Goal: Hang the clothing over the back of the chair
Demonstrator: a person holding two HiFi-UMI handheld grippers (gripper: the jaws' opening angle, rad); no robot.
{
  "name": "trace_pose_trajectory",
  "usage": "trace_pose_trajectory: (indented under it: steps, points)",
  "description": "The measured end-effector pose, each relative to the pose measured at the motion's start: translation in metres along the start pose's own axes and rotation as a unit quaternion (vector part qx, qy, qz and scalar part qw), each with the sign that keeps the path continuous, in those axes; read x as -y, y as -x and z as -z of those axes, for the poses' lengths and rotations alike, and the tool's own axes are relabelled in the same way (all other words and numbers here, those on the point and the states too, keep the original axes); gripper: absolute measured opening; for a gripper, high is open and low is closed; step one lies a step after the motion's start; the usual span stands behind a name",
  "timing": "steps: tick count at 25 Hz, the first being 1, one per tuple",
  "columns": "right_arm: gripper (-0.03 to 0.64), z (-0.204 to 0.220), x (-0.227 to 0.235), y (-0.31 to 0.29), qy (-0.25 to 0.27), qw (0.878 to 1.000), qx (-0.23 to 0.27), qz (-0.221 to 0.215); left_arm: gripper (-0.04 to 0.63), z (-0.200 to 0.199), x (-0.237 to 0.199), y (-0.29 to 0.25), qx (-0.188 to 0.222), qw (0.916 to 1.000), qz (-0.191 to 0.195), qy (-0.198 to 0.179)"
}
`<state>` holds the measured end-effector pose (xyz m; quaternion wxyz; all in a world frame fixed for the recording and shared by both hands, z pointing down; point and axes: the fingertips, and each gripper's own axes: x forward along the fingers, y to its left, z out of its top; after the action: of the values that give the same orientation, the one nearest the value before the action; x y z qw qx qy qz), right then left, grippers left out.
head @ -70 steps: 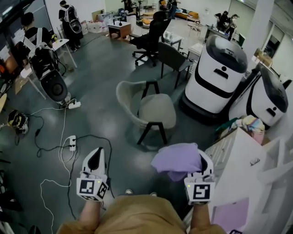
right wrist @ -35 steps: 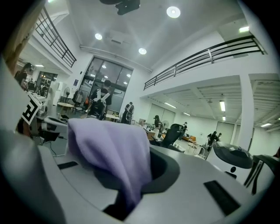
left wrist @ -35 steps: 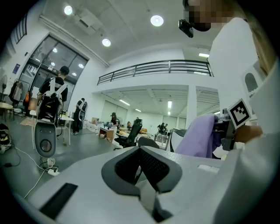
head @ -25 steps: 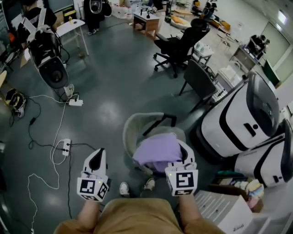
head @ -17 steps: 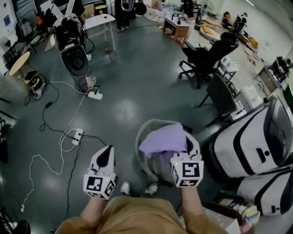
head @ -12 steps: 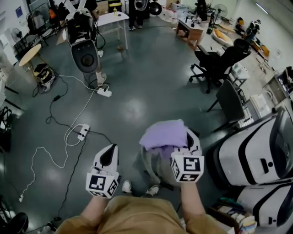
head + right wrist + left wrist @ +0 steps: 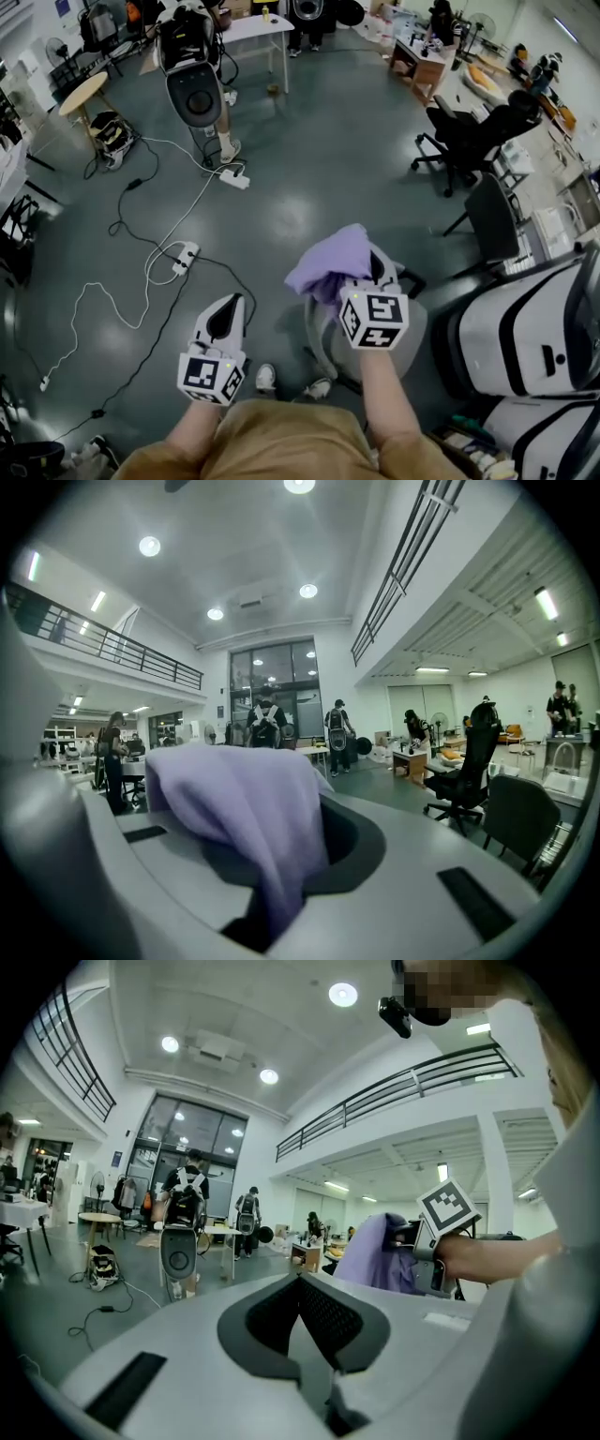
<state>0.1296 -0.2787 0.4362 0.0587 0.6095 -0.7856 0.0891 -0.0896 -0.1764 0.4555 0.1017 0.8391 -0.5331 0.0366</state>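
Clothing [image 7: 328, 262]: lilac, pinched between the right gripper's [image 7: 281, 902] jaws, draped over its front.
Chair [image 7: 420, 323]: apparently directly beneath the clothing.
Left gripper [image 7: 314, 1344]: jaws together, empty.

I see the clothing [image 7: 328, 262] by the chair [image 7: 419, 328] as soft, matt lilac cloth; the chair itself looks like dull grey fabric. Around the chair the floor [image 7: 300, 169] is smooth and glossy, with a pale sheen.
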Motion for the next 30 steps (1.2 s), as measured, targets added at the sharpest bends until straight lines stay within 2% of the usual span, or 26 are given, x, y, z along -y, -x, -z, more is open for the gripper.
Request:
trace_pose_trajectory:
  steps: [7, 10, 21, 27, 30]
  points:
    - [0.051, 0.007, -0.025, -0.038, 0.015, 1.0, -0.007, -0.02, 0.003, 0.014, -0.022, 0.008, -0.013, 0.9997, -0.016, 0.01]
    - [0.051, 0.042, -0.025, -0.054, 0.039, 0.998, -0.039, -0.02, 0.003, 0.023, -0.031, 0.01, -0.018, 0.9995, -0.022, 0.014]
    - [0.054, 0.165, -0.007, -0.089, 0.07, 0.985, -0.156, 0.0, 0.003, 0.049, -0.061, 0.008, -0.048, 0.9983, -0.026, 0.02]
    - [0.067, 0.209, -0.003, -0.109, 0.1, 0.974, -0.203, 0.006, 0.003, 0.057, -0.067, -0.001, -0.06, 0.9977, -0.025, 0.021]
    - [0.072, 0.231, 0.004, -0.115, 0.096, 0.969, -0.226, 0.011, 0.003, 0.062, -0.072, -0.001, -0.068, 0.997, -0.029, 0.025]
